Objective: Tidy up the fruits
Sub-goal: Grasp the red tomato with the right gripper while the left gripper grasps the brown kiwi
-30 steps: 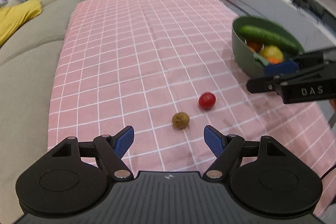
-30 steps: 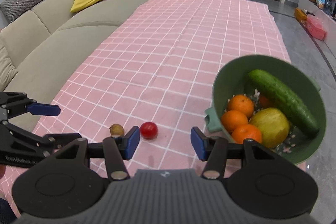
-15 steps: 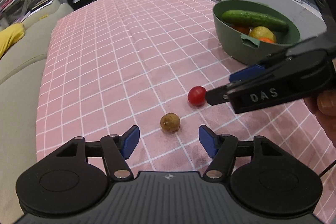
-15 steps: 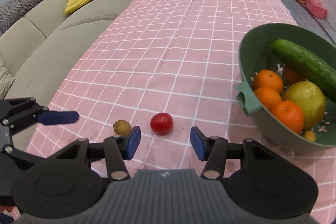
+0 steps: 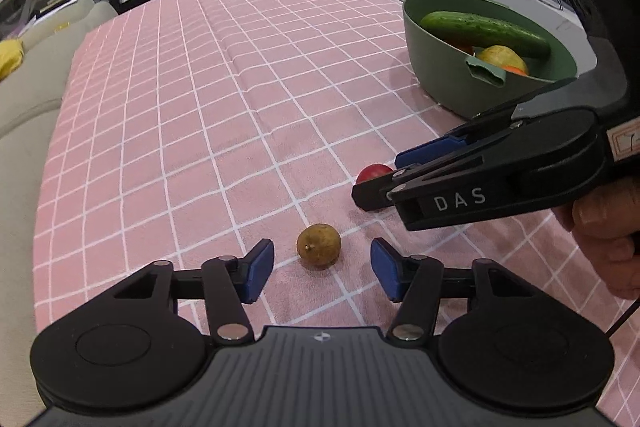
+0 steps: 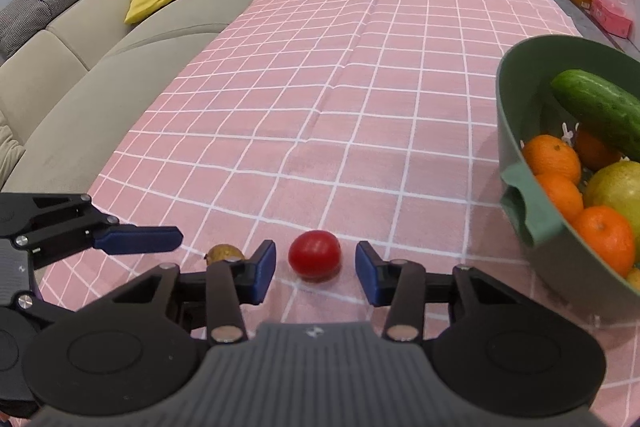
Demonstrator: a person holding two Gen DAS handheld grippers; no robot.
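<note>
Lettering "DAS" on right tool (image 5: pixel 394 173), prongs apart.

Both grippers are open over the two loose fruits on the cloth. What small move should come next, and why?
Probably ease each gripper forward, then close. The left gripper is open with the small brown fruit just ahead of its pads; the right gripper likewise frames the red tomato. Neither fruit is touched yet.

Table under pink checked tablecloth (image 5: pixel 240 87), central crease running toward 12 o'clock. Directly on cloth: small brown fruit (image 5: pixel 318 246) near edge; red tomato (image 6: pixel 315 253) just beside it at 2 o'clock, apart; green bowl (image 5: pixel 436 67) of produce further off at 2 o'clock, near table's right edge.
</note>
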